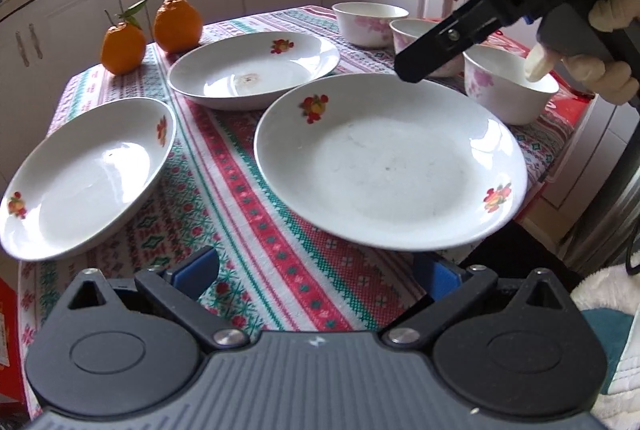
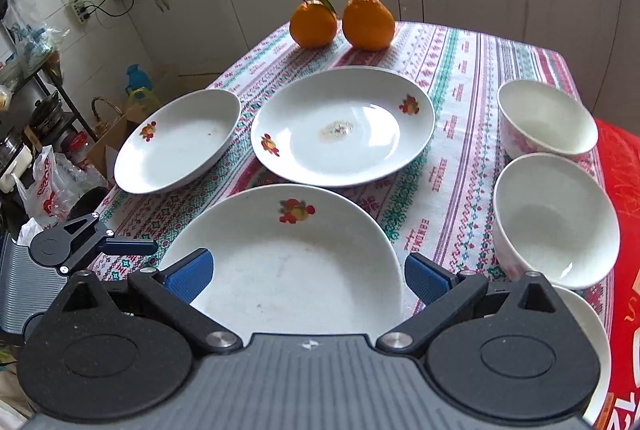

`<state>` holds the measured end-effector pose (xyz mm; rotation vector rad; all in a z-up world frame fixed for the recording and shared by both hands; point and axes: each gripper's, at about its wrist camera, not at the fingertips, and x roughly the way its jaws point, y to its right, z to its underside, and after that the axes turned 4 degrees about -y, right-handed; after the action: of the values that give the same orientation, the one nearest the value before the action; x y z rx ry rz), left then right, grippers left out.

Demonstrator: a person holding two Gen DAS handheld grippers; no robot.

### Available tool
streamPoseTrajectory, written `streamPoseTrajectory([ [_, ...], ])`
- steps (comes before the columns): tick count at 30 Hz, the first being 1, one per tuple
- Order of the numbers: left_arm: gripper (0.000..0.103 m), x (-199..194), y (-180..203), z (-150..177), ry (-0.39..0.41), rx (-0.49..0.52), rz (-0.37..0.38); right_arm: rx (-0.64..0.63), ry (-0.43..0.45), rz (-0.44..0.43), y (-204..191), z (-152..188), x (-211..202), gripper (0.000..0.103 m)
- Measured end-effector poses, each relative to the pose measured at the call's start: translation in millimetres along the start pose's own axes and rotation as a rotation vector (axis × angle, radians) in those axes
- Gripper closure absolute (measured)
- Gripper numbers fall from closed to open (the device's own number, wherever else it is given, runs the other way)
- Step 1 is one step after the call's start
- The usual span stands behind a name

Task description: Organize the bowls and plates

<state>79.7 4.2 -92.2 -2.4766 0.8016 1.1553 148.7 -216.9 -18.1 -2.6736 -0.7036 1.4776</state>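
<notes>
Three shallow white ceramic plates with fruit motifs spread singly across the patterned red-green tablecloth; three white floral bowls grouped rightward. Nothing stacked yet. Left gripper and right gripper spread wide, empty, near the closest plate.

Left claw gapes wide, blue pads apart, low over the striped cloth on the worktop. Just ahead sits the big plate, a second plate behind it, a third off to the left. Two oranges stand at the far corner. Right claw hangs above three bowls, a gloved hand gripping its handle.
</notes>
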Motion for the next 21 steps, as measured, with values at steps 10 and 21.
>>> streamPoseTrajectory([
  [10, 0.000, 3.2, -1.7, -0.4, -0.020, 0.059, 0.034, 0.076, -0.129, -0.027, 20.6, -11.7, 20.5, 0.000],
  [21, 0.001, -4.0, 3.5, -3.5, 0.027, 0.104, 0.107, 0.089, -0.235, -0.075, 29.4, -25.8, 38.6, 0.000],
])
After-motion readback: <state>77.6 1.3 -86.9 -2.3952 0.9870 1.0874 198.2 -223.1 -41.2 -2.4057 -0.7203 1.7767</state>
